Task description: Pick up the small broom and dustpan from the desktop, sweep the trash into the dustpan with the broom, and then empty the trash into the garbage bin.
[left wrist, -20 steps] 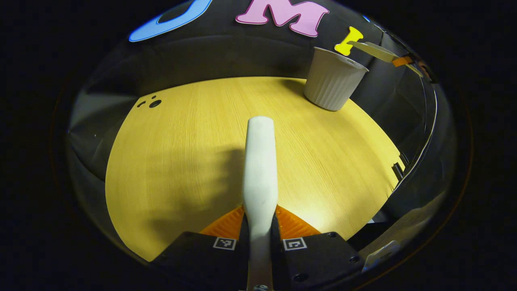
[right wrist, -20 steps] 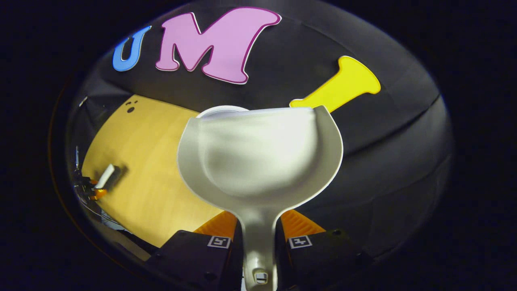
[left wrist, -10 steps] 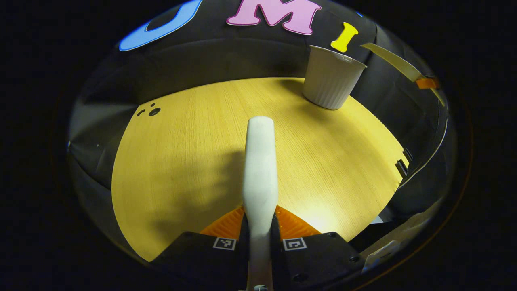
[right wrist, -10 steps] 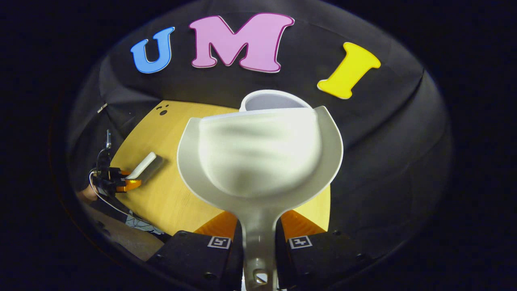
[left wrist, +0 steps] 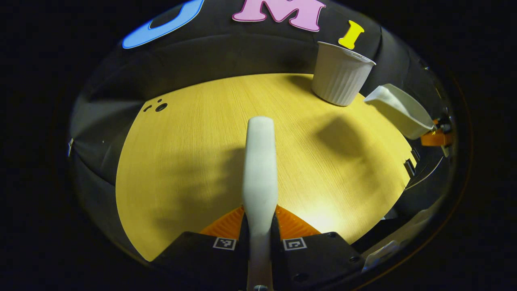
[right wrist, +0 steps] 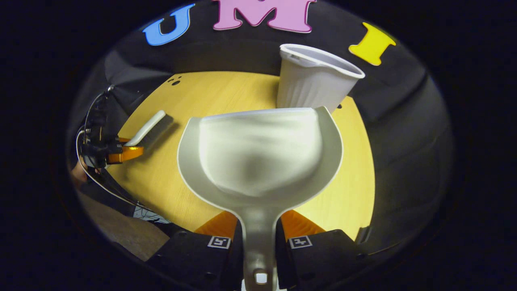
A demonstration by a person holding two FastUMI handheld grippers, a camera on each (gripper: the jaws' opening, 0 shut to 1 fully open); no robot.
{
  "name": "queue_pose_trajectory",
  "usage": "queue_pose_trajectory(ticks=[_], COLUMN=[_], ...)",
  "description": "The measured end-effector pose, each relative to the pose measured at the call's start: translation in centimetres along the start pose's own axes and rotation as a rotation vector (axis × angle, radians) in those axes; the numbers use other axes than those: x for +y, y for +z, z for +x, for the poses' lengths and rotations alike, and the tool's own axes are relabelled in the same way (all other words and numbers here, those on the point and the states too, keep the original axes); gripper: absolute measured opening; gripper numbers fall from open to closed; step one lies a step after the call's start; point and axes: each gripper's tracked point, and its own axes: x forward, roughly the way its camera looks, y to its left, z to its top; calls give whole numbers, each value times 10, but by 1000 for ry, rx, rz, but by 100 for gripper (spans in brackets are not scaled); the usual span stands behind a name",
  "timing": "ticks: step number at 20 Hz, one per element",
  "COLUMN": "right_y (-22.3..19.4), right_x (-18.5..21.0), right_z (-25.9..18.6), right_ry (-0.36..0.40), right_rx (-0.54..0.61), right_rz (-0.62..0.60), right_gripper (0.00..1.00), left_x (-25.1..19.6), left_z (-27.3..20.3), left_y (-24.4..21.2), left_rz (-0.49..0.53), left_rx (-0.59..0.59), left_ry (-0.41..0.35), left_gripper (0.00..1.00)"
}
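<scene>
White broom [left wrist: 260,161] lengthwise toward booth wall

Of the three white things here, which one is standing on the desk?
The ribbed garbage bin stands on the desk; the broom and dustpan are each held in a claw.

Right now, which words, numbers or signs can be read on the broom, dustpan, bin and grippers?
Broom, dustpan, bin: no text to read.
Left gripper, right gripper: square black-and-white markers, coded patterns, not words or numbers.
</scene>
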Motion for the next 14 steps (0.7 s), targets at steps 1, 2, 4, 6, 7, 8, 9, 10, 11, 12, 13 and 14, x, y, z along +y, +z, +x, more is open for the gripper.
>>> queue_pose_trajectory(ticks=[1,2,4,6,7,8,9,10,11,12,13,14], right_y=[-7,-13,-23,-29,-32,-34,-35,-35,-36,-36,-38,-40], right_x=[6,13,22,26,25,25,22,23,24,25,26,27], right_z=[11,20,39,54,59,64,67,71,72,72,74,78], right_ry=[9,22,50,60,55,46,37,34,37,45,47,45], right_rx=[17,34,51,65,75,82,86,85,85,88,89,95], right_rz=[-9,-13,-12,-13,-14,-14,-12,-6,6,19,31,38], right_gripper=[37,40,37,37,37,37,37,40,40,37,37,37], left_x=[1,1,2,3,3,3,3,2,2,3,4,5], left_z=[1,1,4,9,12,16,19,22,24,28,31,33], left_y=[0,-2,-3,-7,-8,-11,-12,-13,-14,-15,-17,-20], left_rz=[4,7,10,22,24,26,26,27,27,29,31,32], left_rx=[1,6,13,19,24,27,28,31,34,40,47,56], left_ry=[6,10,17,26,28,31,36,41,47,53,60,65], left_gripper=[28,27,28,28,28,28,28,28,28,27,28,28])
